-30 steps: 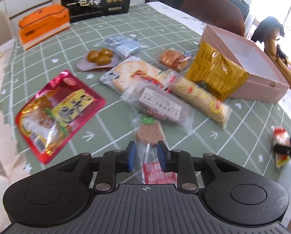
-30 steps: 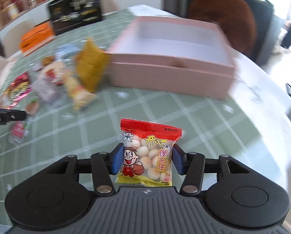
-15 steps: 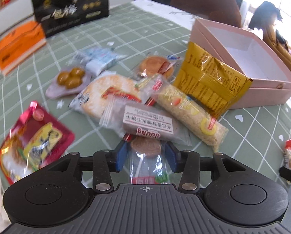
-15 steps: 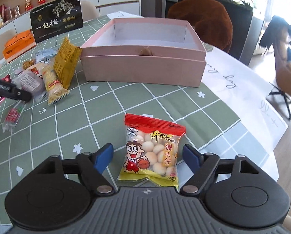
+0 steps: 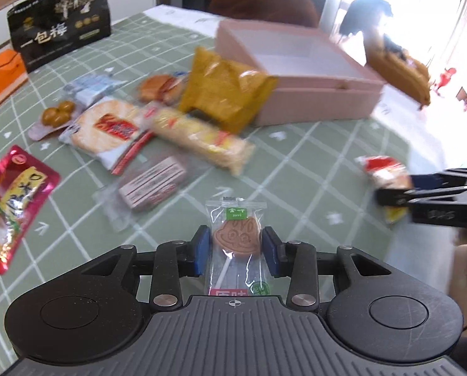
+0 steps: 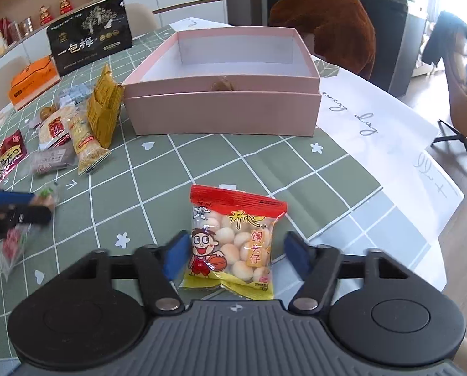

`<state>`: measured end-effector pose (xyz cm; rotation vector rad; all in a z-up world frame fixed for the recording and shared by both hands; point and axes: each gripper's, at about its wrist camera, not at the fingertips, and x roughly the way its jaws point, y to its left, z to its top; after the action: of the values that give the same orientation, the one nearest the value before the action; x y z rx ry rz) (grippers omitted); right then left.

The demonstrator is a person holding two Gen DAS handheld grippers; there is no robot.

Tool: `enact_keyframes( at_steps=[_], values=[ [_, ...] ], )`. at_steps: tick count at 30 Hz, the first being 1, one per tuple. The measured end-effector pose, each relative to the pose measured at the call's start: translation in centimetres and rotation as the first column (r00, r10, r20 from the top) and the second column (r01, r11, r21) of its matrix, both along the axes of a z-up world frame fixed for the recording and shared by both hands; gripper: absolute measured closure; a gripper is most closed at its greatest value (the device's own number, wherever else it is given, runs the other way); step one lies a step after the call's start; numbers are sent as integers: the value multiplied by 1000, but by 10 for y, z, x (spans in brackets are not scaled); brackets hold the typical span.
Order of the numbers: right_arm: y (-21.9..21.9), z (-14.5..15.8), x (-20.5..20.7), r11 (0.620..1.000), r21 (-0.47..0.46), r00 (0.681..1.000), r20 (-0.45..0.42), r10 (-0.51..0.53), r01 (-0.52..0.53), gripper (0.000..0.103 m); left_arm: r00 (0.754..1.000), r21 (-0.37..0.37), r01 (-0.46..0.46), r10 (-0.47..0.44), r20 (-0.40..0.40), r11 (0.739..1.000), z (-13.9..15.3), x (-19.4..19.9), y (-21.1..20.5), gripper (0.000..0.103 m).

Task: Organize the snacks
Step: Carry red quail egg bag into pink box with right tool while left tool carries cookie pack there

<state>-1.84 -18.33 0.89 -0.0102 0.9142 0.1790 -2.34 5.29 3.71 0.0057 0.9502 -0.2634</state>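
Note:
My left gripper [image 5: 236, 250] is shut on a wrapped brown lollipop [image 5: 236, 239], held above the green checked tablecloth. My right gripper [image 6: 235, 255] is open, its blue pads on either side of a red and yellow bag of small round biscuits [image 6: 233, 242] that lies on the cloth. The open pink box [image 6: 224, 84] stands beyond it; it also shows in the left wrist view [image 5: 299, 72]. A pile of snacks lies left of the box: a yellow bag [image 5: 227, 91], a long cracker pack [image 5: 202, 139], a round rice cracker [image 5: 108, 128].
A black plum bag [image 6: 90, 36] and an orange box [image 6: 33, 81] stand at the far side. A red foil pack [image 5: 11, 203] lies at the left. White paper [image 6: 390, 144] covers the table's right edge. A brown chair [image 6: 327, 22] stands behind the box.
My left gripper has lifted the lollipop and swung right, away from the pile. My right gripper opened half a second ago and the biscuit bag now lies between its spread fingers.

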Motion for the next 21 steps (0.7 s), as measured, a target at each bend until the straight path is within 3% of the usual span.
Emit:
enact_keyframes(
  at_steps=[3,6,9,11,13,16,18,21],
  values=[
    [0,8,1,999,12,999,-15,34,-33,52,999,-32,2,0,54,999,18,-1,-9,61],
    [-5,27,-1,998,38,999,32,39,-40,53,987,-88,32,-18,157,996,51,12,-14,61],
    [-13,56,4,997,60,992,117,36,-43,53,953,-137,65,-21,302,988,96,46,-27,61],
    [-15,78,15,998,53,983,178,35,-45,53,937,-168,110,-46,346,980,117,84,-44,61],
    [-15,98,33,998,43,974,225,33,-44,53,938,-199,135,-60,342,971,123,133,-60,55],
    [-10,117,69,998,39,956,290,42,-56,51,969,-261,76,-11,245,962,118,193,-69,60],
    [-8,118,100,998,50,961,276,27,-43,38,972,-334,68,13,236,940,117,200,-58,60],
    [-8,110,124,1000,0,969,247,-13,14,38,965,-343,74,19,260,936,114,182,-25,60]
  ],
)
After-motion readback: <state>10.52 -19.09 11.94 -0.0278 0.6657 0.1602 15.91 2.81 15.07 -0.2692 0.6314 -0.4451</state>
